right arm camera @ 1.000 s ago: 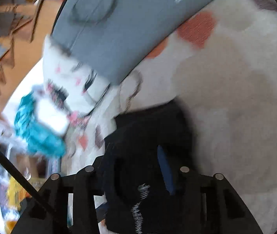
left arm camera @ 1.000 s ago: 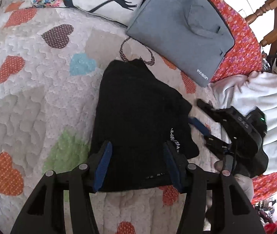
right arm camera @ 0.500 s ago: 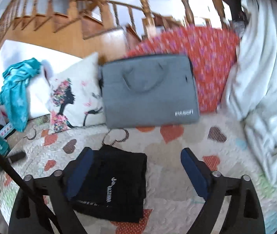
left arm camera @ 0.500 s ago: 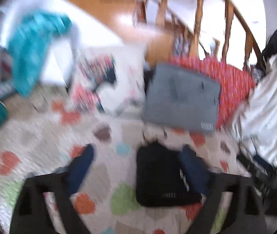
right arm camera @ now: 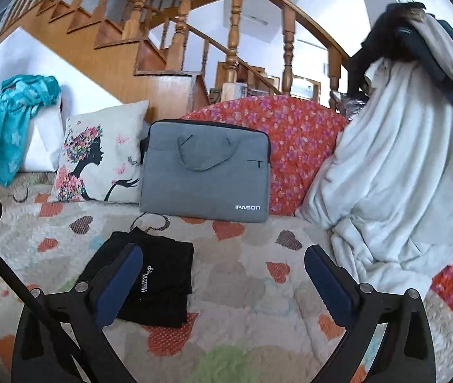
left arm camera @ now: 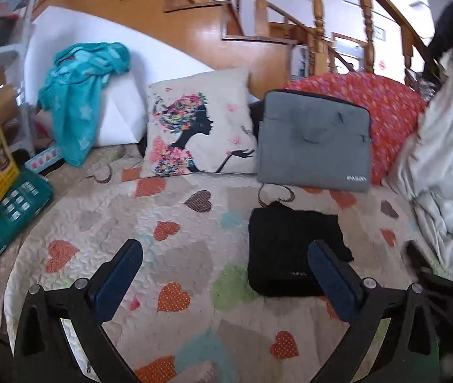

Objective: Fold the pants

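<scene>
Folded pants (right arm camera: pixel 149 274) on the quilt (right arm camera: pixel 245 290), laptop bag (right arm camera: pixel 205 172) behind them, pillow (right arm camera: pixel 98 156) left of the bag

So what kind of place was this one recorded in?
Most likely a lived-in home: a bed or daybed under a heart-patterned quilt, set beside a wooden staircase, with a printed throw pillow and loose laundry around the folded black pants.

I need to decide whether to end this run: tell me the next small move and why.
Probably just draw both grippers back and stop. The black pants lie as a compact folded bundle on the heart quilt, and the left gripper and right gripper are wide open, having just been opening, with nothing between them.
</scene>
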The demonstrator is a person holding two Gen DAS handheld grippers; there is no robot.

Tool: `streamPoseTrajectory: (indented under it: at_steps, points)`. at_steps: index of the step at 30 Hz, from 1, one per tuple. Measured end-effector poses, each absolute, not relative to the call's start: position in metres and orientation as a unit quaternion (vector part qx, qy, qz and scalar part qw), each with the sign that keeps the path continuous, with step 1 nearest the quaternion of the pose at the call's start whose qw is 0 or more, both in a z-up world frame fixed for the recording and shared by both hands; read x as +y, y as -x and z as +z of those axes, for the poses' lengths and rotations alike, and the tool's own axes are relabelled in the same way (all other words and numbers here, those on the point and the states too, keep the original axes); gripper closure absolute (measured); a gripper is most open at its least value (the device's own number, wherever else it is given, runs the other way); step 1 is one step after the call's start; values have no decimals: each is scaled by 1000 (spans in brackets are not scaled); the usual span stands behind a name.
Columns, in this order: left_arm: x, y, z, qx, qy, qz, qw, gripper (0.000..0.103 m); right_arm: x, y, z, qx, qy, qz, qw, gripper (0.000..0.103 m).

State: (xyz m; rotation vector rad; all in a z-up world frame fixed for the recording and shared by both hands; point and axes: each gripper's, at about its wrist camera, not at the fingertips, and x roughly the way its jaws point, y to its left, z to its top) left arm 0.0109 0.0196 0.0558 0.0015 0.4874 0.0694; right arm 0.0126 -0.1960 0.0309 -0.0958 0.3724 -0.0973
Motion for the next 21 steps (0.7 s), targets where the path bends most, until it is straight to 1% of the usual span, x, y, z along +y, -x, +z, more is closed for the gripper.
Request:
streamPoseTrajectory:
  at_steps: [3, 5, 6, 7, 9, 12, 17, 21]
  points:
    - [16, -14, 18, 252, -43, 42, 966, 0, -196, -50, 13, 279, 28, -2, 960, 0]
    - [11, -27, -4, 296, -54, 42, 953, 0, -199, -64, -2, 306, 8, 13, 952, 0]
    - [6, -37, -8, 322, -44, 23, 945, 0, -199, -66, -9, 311, 4, 14, 950, 0]
    - [1, -41, -9, 327, -41, 11, 944, 0, -199, -69, -17, 320, -4, 15, 947, 0]
    - [-10, -42, -8, 312, -52, 10, 949, 0, -201, -72, -28, 338, -28, 23, 940, 0]
    - [-22, -42, -12, 321, -56, -10, 945, 0, -200, -73, -38, 359, -59, 42, 930, 0]
    - [-28, -48, -16, 338, -49, -21, 940, 0, -195, -72, -49, 363, -39, 33, 930, 0]
    - [-14, -58, -20, 373, -10, -29, 927, 0, -198, -75, -54, 376, -46, 33, 925, 0]
